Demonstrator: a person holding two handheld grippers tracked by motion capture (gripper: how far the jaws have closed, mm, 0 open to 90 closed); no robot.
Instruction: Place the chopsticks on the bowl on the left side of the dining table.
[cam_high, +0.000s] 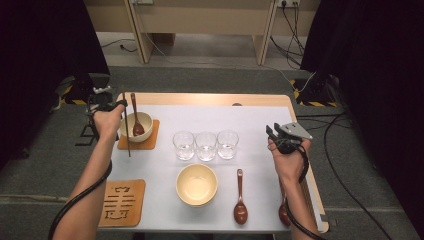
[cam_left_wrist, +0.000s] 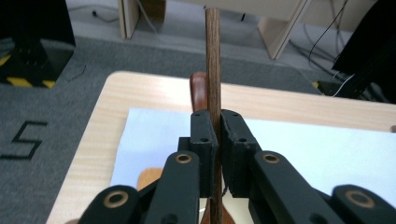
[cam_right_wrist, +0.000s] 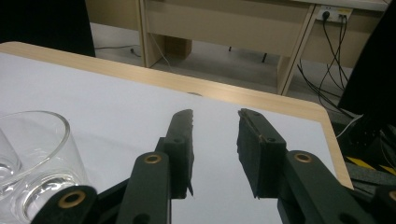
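My left gripper (cam_high: 116, 105) hangs over the table's far left corner, shut on a thin dark wooden stick (cam_high: 127, 142). In the left gripper view the stick (cam_left_wrist: 213, 65) stands upright, squeezed between the two pads of the left gripper (cam_left_wrist: 219, 119). Beside it a cream bowl (cam_high: 142, 120) sits on a wooden coaster (cam_high: 150, 141) with a brown spoon (cam_high: 135, 117) in it, and the spoon's handle (cam_left_wrist: 198, 91) shows just behind the jaws. My right gripper (cam_high: 274, 134) is held above the table's right side. The right gripper (cam_right_wrist: 215, 119) is open, with nothing between its jaws.
Three clear glasses (cam_high: 205, 145) stand in a row mid-table, and one glass (cam_right_wrist: 35, 154) is left of the right jaws. A second cream bowl (cam_high: 197, 184), a brown spoon (cam_high: 240, 200), a further spoon (cam_high: 283, 215) under the right forearm and a cut-out coaster (cam_high: 122, 202) lie along the near edge.
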